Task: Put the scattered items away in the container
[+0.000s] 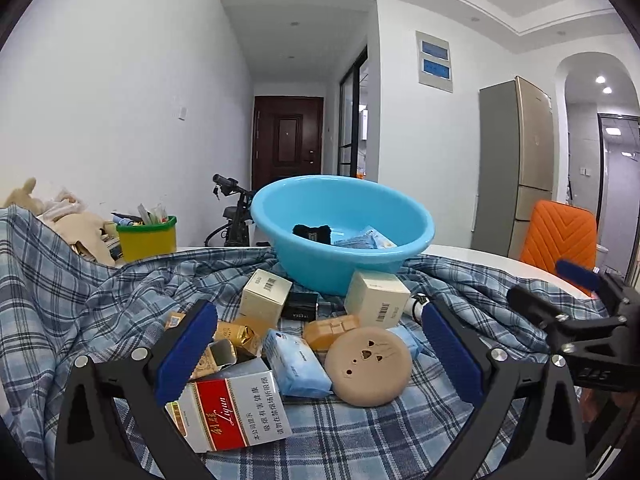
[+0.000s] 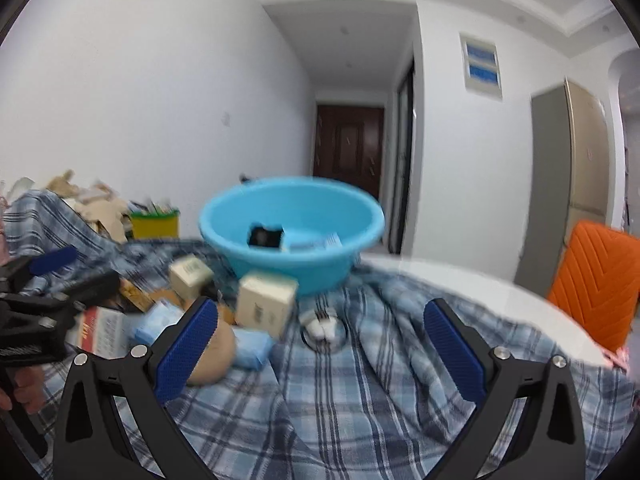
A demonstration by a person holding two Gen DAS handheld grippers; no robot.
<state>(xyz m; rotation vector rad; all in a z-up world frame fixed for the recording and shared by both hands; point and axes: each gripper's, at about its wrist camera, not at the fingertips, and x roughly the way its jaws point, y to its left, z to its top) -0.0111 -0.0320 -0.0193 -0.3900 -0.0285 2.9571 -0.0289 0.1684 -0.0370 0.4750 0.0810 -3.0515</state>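
Observation:
A light blue basin [image 1: 344, 236] stands on the plaid cloth and holds a black item [image 1: 311, 234] and a blue packet [image 1: 366, 239]. In front of it lie two cream boxes [image 1: 266, 294] [image 1: 378, 298], a red-and-white cigarette pack [image 1: 226, 410], a blue tissue pack [image 1: 296, 362], a round beige disc [image 1: 368, 364] and a gold packet [image 1: 240, 336]. My left gripper [image 1: 318, 354] hangs open over this pile, holding nothing. My right gripper [image 2: 320, 350] is open and empty above the cloth, right of the pile; its view is blurred. A small white object [image 2: 322, 326] lies beyond it.
A yellow-green bin [image 1: 147, 238] of odds and ends and a heap of cardboard [image 1: 76, 224] sit at the back left. An orange chair [image 1: 558, 236] stands right of the white table edge [image 2: 480, 284]. The blue plaid cloth [image 1: 340, 440] is rumpled into folds.

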